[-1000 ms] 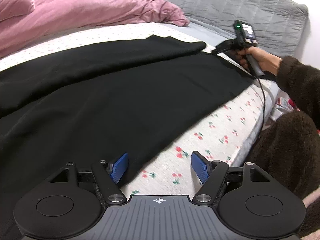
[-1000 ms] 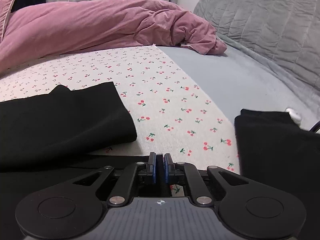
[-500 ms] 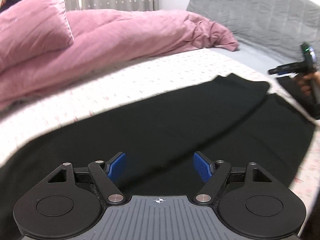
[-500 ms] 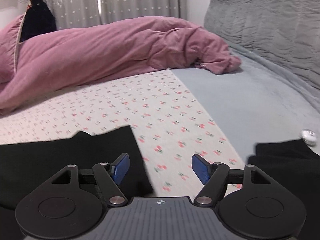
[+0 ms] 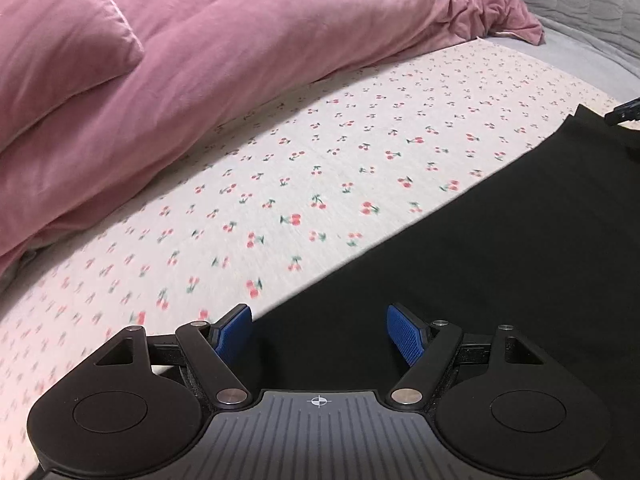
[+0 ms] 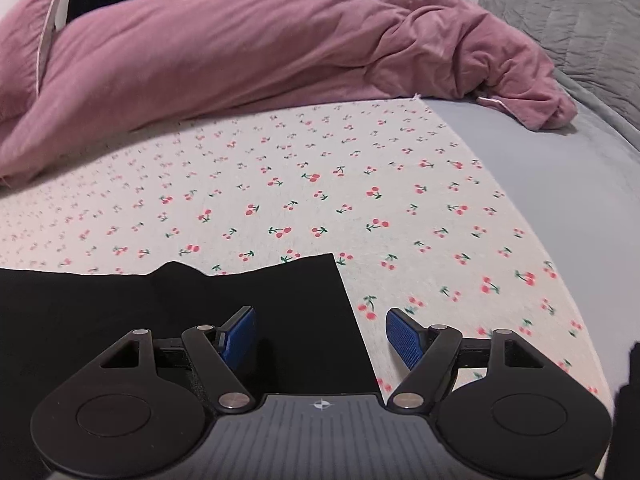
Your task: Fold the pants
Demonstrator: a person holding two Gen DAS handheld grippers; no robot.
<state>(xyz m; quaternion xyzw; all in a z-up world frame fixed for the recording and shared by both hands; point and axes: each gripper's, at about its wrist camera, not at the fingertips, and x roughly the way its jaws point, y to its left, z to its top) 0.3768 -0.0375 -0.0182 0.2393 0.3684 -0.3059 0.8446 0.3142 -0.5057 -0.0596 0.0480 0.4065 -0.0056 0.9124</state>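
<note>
Black pants lie flat on a cherry-print sheet. In the left wrist view their long far edge runs diagonally from lower left to upper right. My left gripper hovers open over that edge, nothing between its blue pads. In the right wrist view a squared end of the pants lies below my right gripper, which is open and straddles the cloth's right-hand edge. The tip of the right gripper shows at the far right of the left wrist view.
A pink duvet and pillow are heaped along the far side of the bed. A grey blanket and grey padded headboard lie to the right. Something dark sits at the right edge.
My left gripper swung left along the pants from their near edge to their far edge. My right gripper opened, letting go of the cloth, and moved left over the pants' end.
</note>
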